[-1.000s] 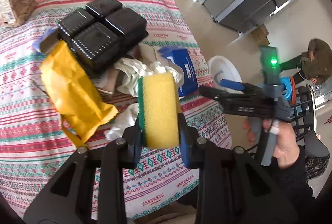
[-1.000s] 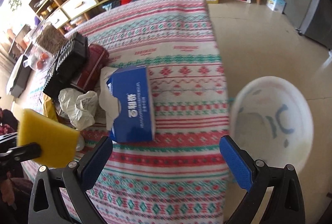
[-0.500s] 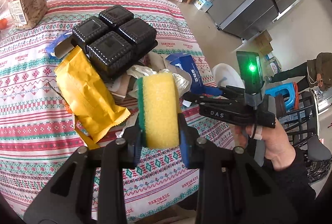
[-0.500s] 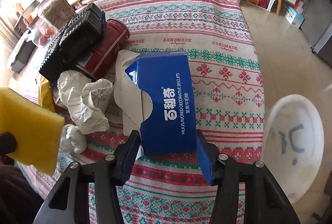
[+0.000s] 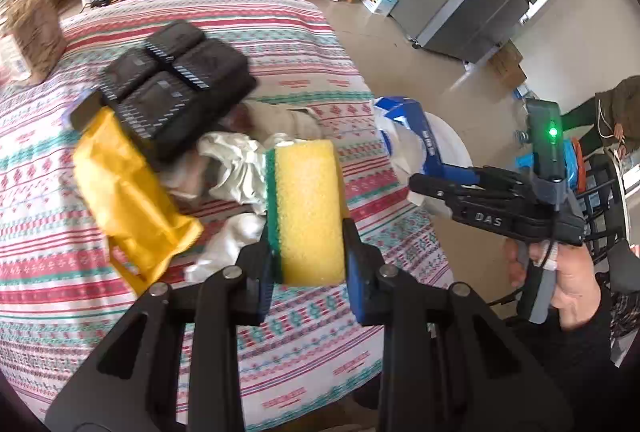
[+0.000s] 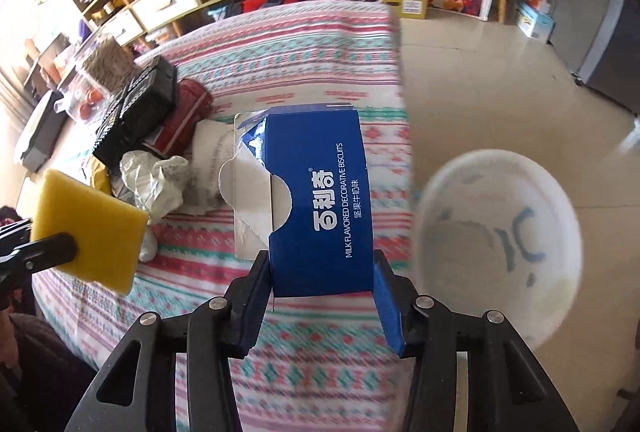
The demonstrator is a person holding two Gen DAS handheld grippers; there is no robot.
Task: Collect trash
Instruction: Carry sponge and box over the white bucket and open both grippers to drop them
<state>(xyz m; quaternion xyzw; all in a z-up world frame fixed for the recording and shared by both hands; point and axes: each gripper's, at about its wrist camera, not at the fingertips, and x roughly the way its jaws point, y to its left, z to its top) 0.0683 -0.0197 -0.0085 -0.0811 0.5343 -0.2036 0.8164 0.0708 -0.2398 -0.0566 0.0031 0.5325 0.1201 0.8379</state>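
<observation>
So the right gripper (image 6: pixel 322 272) has its fingers squeezed on the blue box (image 6: pixel 320 200), held up near the white bin (image 6: pixel 500 232) but not in it yet. The left gripper (image 5: pixel 306 256) pinches a sponge (image 5: pixel 306 208). The wrappers (image 5: pixel 236 168), yellow bag (image 5: pixel 128 188) and black tray (image 5: pixel 176 88) wait on the table (image 5: pixel 60 296).

The left wrist camera looked down along its fingers at the near edge of the round table with the striped patterned cloth (image 5: pixel 304 32). The right wrist camera looked from the table's right side (image 6: pixel 304 44). Both views shared the yellow rectangular sponge (image 5: pixel 308 208) (image 6: pixel 90 230).
</observation>
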